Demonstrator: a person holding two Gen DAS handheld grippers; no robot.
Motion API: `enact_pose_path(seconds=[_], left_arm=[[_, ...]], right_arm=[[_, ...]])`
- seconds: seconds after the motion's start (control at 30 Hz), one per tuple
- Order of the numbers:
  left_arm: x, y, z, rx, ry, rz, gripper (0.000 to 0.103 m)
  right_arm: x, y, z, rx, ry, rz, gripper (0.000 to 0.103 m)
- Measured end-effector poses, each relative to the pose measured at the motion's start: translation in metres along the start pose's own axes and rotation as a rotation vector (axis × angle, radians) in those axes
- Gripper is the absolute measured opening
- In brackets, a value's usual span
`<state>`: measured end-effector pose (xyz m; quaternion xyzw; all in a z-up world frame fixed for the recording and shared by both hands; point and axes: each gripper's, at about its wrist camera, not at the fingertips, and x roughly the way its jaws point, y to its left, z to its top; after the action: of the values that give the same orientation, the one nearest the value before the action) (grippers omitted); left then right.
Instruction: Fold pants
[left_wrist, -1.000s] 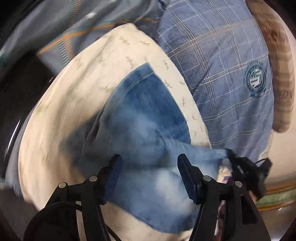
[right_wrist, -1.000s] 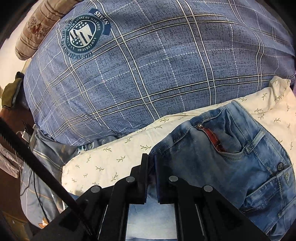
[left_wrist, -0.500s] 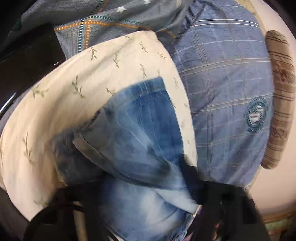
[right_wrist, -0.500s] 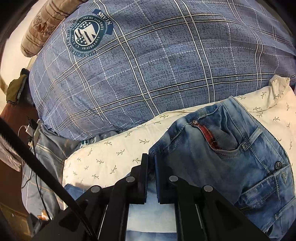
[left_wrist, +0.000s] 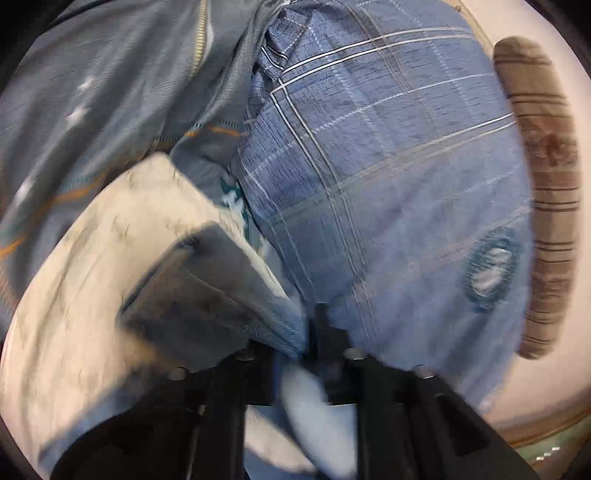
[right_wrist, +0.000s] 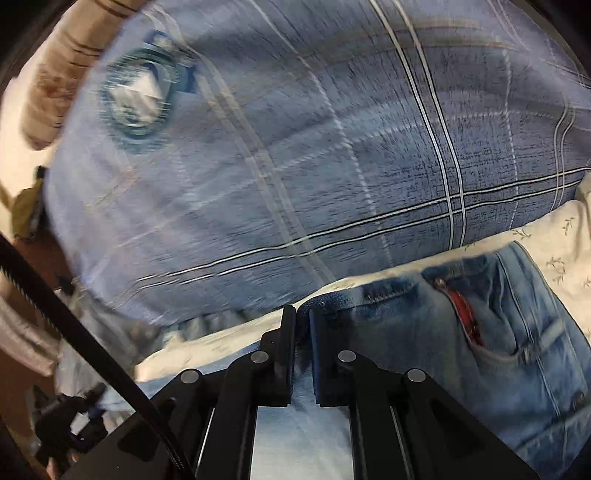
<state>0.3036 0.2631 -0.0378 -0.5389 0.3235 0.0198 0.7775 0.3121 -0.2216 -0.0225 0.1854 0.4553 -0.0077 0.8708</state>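
Note:
The blue jeans (right_wrist: 480, 339) lie on a cream leaf-print pillow (right_wrist: 554, 236), with a front pocket and red lining showing in the right wrist view. My right gripper (right_wrist: 302, 321) is shut on a folded denim edge, cloth pinched between the black fingers. In the blurred left wrist view, my left gripper (left_wrist: 308, 343) is shut on a fold of the jeans (left_wrist: 207, 295), lifted over the cream pillow (left_wrist: 92, 277).
A big blue plaid pillow (right_wrist: 295, 147) with a round crest lies just behind the jeans; it also shows in the left wrist view (left_wrist: 388, 184). A brown striped cushion (left_wrist: 543, 184) is at the far side. A grey-blue bedcover (left_wrist: 110, 92) lies to the left.
My left gripper was open over the jeans and has closed on a fold of them, swinging toward the plaid pillow. My right gripper kept its hold and moved with the denim.

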Motion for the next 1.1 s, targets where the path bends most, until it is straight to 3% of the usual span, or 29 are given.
enact_pose_path(seconds=[0.07, 0.13, 0.2, 0.3, 0.37, 0.5, 0.63, 0.7, 0.8, 0.93, 1.0, 1.1], left_arm=[[0.021, 0.013, -0.003, -0.037, -0.012, 0.020, 0.062], [0.031, 0.017, -0.001, -0.063, 0.023, 0.037, 0.062], [0.033, 0.012, 0.000, -0.013, 0.001, 0.052, 0.063], [0.025, -0.001, -0.010, 0.037, -0.043, 0.069, 0.063], [0.018, -0.015, -0.024, 0.100, -0.011, 0.036, 0.063], [-0.004, -0.028, -0.068, 0.260, 0.060, 0.009, 0.064], [-0.034, -0.021, -0.124, 0.413, 0.086, 0.072, 0.064], [-0.050, -0.003, -0.146, 0.400, 0.089, 0.110, 0.064], [-0.066, 0.024, -0.156, 0.315, 0.110, 0.129, 0.064], [-0.099, 0.054, -0.158, 0.234, 0.085, 0.169, 0.064], [-0.109, 0.067, -0.158, 0.212, 0.078, 0.196, 0.064], [-0.118, 0.080, -0.161, 0.159, 0.127, 0.182, 0.063]], right_arm=[[0.028, -0.007, 0.003, -0.008, 0.024, -0.046, 0.017], [0.046, -0.013, 0.003, -0.025, 0.040, -0.120, 0.027], [0.047, -0.015, 0.004, -0.022, 0.031, -0.175, 0.039], [0.019, -0.008, 0.003, -0.044, -0.042, -0.202, 0.065], [-0.018, 0.000, -0.008, -0.081, -0.105, -0.170, 0.081], [-0.082, -0.006, -0.049, -0.167, -0.145, -0.104, 0.085], [-0.132, -0.058, -0.121, -0.144, -0.161, -0.018, 0.085], [-0.141, -0.091, -0.155, -0.065, -0.143, 0.069, 0.087], [-0.144, -0.094, -0.210, -0.045, -0.056, 0.181, 0.083], [-0.142, -0.031, -0.250, -0.282, 0.020, 0.296, 0.079], [-0.135, -0.012, -0.261, -0.333, 0.036, 0.294, 0.079], [-0.112, 0.008, -0.280, -0.395, 0.100, 0.248, 0.064]])
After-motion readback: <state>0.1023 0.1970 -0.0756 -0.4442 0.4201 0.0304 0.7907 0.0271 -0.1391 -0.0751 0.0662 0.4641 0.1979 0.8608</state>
